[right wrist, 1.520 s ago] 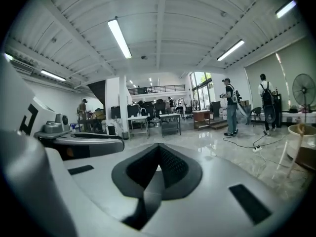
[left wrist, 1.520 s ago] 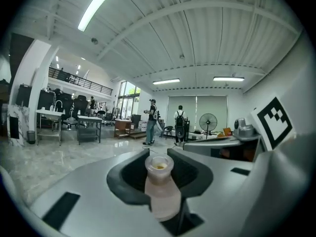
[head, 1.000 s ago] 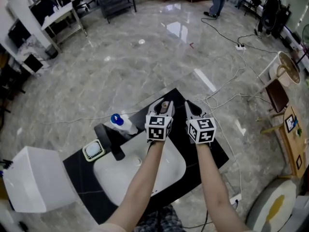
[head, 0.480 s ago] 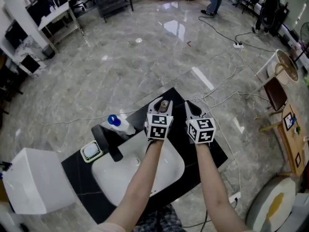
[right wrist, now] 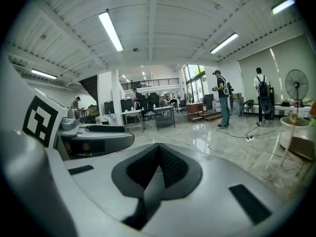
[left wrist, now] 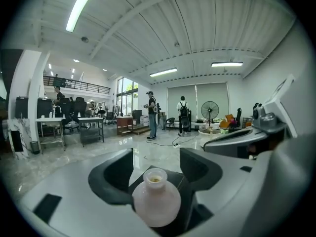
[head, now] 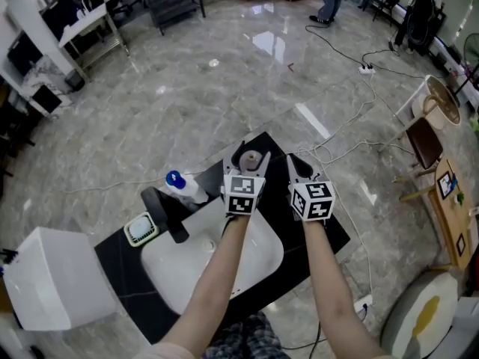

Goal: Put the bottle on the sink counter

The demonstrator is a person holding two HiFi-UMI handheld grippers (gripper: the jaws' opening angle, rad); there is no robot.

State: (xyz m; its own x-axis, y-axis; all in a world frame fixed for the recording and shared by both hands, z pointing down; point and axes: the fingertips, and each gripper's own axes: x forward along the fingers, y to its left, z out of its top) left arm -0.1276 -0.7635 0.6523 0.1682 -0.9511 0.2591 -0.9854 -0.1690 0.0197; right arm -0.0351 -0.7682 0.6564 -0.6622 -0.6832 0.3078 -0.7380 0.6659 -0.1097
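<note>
A small pale pink bottle (left wrist: 155, 204) with a narrow neck stands upright on the black sink counter (head: 329, 230), near its far corner. My left gripper (left wrist: 157, 171) is around the bottle (head: 252, 159). Its jaws are opening, and dark gaps show between the pads and the bottle on both sides. In the head view the left gripper (head: 252, 154) points away from me over the counter's far edge. My right gripper (head: 294, 163) hovers just right of it. The right gripper (right wrist: 158, 154) is shut, its pads meeting with nothing between them.
A white basin (head: 187, 275) is set into the counter under my forearms. A black faucet (head: 166, 214), a blue-capped bottle (head: 179, 185) and a soap dish (head: 142, 230) sit to its left. A white box (head: 52, 279) stands further left. Cables (head: 352, 155) trail on the floor at right.
The left jaws have spread apart and let go of the pink bottle, which now stands free on the counter. Both arms have stayed in about the same place.
</note>
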